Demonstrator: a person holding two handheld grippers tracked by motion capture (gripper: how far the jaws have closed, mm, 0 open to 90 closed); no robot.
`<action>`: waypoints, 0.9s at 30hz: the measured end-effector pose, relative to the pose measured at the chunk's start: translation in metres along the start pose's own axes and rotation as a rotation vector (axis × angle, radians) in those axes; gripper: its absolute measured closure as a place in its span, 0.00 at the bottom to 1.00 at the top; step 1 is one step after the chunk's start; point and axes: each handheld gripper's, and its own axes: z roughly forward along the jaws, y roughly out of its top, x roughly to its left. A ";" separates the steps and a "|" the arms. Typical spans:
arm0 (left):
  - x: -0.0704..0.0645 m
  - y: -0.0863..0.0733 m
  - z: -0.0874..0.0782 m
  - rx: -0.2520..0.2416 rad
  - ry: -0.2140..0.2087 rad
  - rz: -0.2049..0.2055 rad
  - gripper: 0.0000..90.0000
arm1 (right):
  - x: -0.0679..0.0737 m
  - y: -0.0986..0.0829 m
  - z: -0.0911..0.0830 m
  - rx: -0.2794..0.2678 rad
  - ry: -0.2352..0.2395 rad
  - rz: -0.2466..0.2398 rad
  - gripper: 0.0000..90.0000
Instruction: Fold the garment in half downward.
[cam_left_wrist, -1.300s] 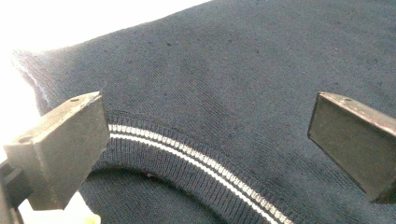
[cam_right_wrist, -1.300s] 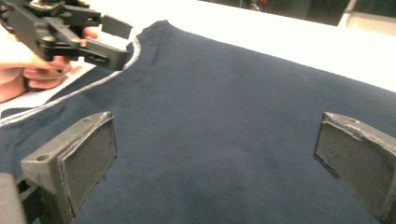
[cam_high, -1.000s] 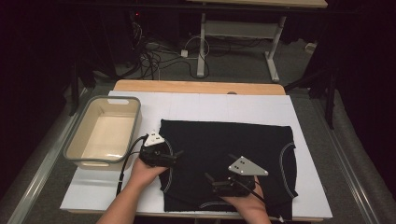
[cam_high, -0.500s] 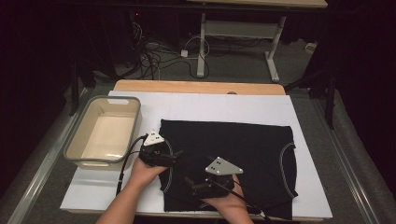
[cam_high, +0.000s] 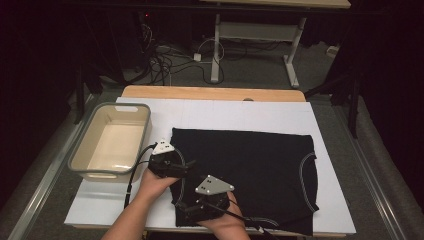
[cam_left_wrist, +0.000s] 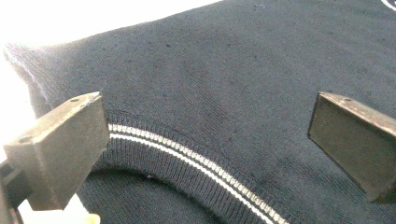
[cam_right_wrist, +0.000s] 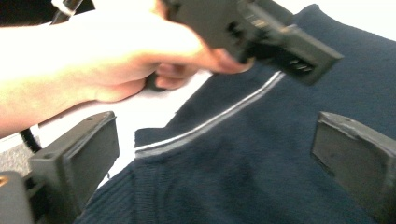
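Note:
A dark navy garment with white-striped trim lies flat on the white board. My left gripper is at the garment's left edge. In the left gripper view it is open, with the jaws straddling the ribbed, striped trim. My right gripper is over the garment's near left corner. In the right gripper view it is open above a striped hem, with nothing between the jaws. The person's left hand and its gripper sit just beyond.
A beige bin with a grey rim stands empty at the board's left side. Bare white board lies behind the garment. A wooden table edge runs along the back, with cables and desk legs on the floor beyond.
My right gripper has moved left across the garment's near part to its near left corner, close to the left gripper. The left gripper has stayed put.

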 end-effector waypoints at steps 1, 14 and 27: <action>0.000 0.000 0.000 0.000 0.000 -0.002 0.00 | 0.003 0.000 0.001 0.008 0.007 0.002 0.10; -0.001 0.000 0.000 0.001 0.003 0.006 0.00 | 0.034 -0.006 0.021 0.204 0.054 -0.076 0.38; -0.001 0.000 0.000 -0.004 0.000 0.004 0.00 | 0.037 -0.005 0.022 0.235 0.006 -0.150 0.59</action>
